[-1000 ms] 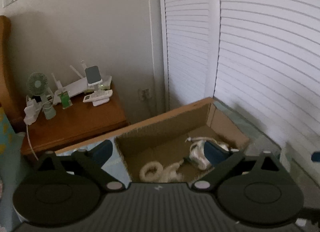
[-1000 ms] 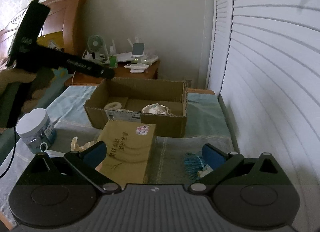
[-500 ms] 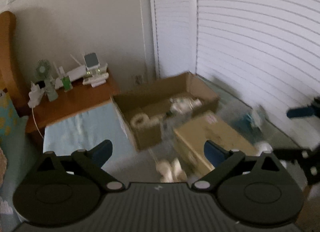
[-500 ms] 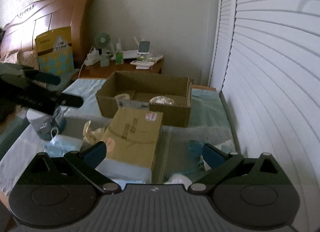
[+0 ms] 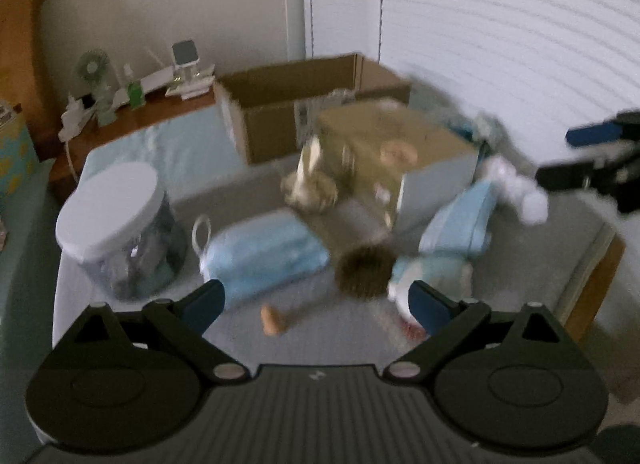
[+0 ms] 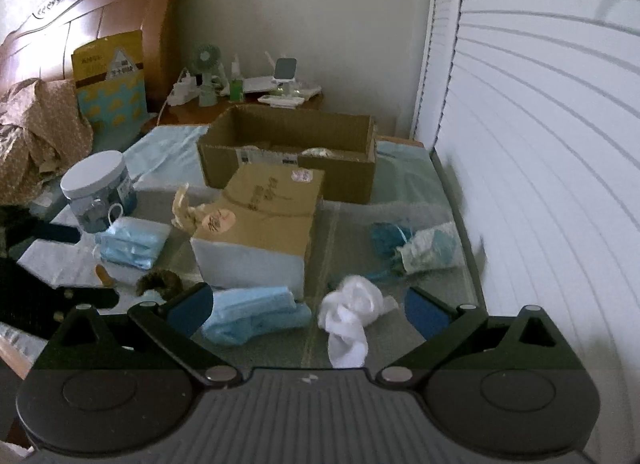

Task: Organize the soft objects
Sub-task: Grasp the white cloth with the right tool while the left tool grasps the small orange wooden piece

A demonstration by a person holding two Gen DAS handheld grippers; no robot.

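Soft things lie on the table around a closed cardboard box (image 6: 264,216): two stacks of blue face masks (image 6: 130,242) (image 6: 252,314), a white cloth (image 6: 348,312), a teal tassel and pouch (image 6: 416,248), a cream bow (image 6: 186,210) and a dark furry ball (image 6: 158,282). An open cardboard box (image 6: 288,156) stands behind. My left gripper (image 5: 316,302) is open and empty above the furry ball (image 5: 362,270). My right gripper (image 6: 308,308) is open and empty over the white cloth.
A white-lidded jar (image 6: 98,190) stands at the table's left. A nightstand (image 6: 240,98) with a fan and gadgets is behind the open box. Louvred doors (image 6: 540,144) run along the right. A bed with a wooden headboard (image 6: 80,36) is at the left.
My left gripper has pulled back from over the open box to the near table, empty. My right gripper has drawn back and now has the white cloth between its fingers' reach.
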